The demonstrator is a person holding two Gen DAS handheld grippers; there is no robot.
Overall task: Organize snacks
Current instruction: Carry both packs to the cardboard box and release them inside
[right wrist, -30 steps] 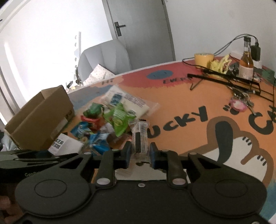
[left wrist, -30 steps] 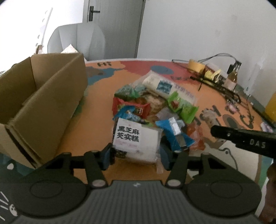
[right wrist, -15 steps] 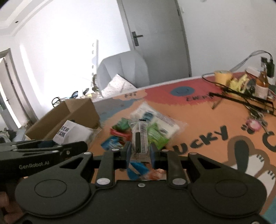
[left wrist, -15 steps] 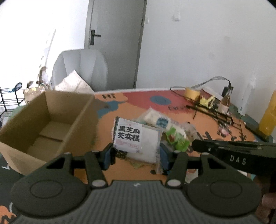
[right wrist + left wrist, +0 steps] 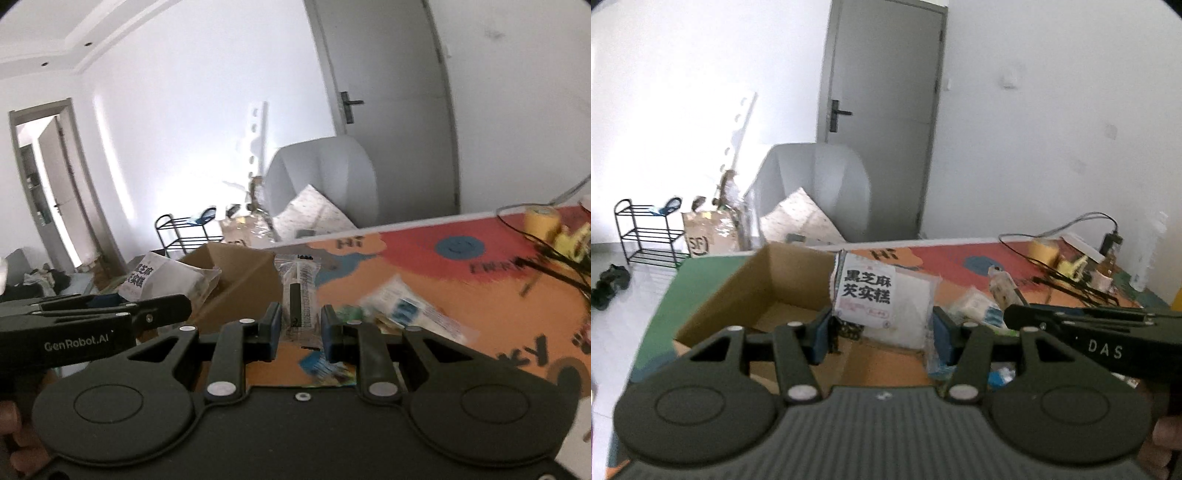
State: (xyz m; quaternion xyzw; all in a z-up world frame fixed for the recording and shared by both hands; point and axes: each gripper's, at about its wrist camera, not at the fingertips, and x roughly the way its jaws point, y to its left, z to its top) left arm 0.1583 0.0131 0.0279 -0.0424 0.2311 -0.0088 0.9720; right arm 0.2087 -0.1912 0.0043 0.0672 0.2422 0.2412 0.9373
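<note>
Left wrist view: the left gripper [image 5: 882, 332] is clamped on a white packet [image 5: 882, 299] printed with black characters; its blue pads [image 5: 820, 338] press the packet's lower edges from both sides, and the packet stands upright between them. The open cardboard box [image 5: 753, 295] lies at 10 o'clock from the packet, on the table [image 5: 942, 258]; the packet hangs over the box's near right corner, though whether it is above the opening or just beside it cannot be told. The right gripper [image 5: 1015, 314] enters from 3 o'clock, its tip level with the packet, carrying a clear sachet [image 5: 1001, 286]. Loose snacks [image 5: 975, 306] lie on the table behind that tip. At 2 o'clock, far across the table, sit a yellow tape roll [image 5: 1043, 251] and black cables [image 5: 1071, 280]. Right wrist view: the right gripper [image 5: 301, 328] is clamped on the clear sachet [image 5: 299, 291], which contains a dark bar and stands upright between the blue pads [image 5: 273, 328]. The box [image 5: 236, 284] is at 10 o'clock, close behind the sachet. The left gripper [image 5: 184, 306] reaches in from 9 o'clock with the white packet [image 5: 162, 280] held above the box's left side. The snacks [image 5: 402, 310] lie blurred on the table [image 5: 406, 258] at 3 o'clock.
</note>
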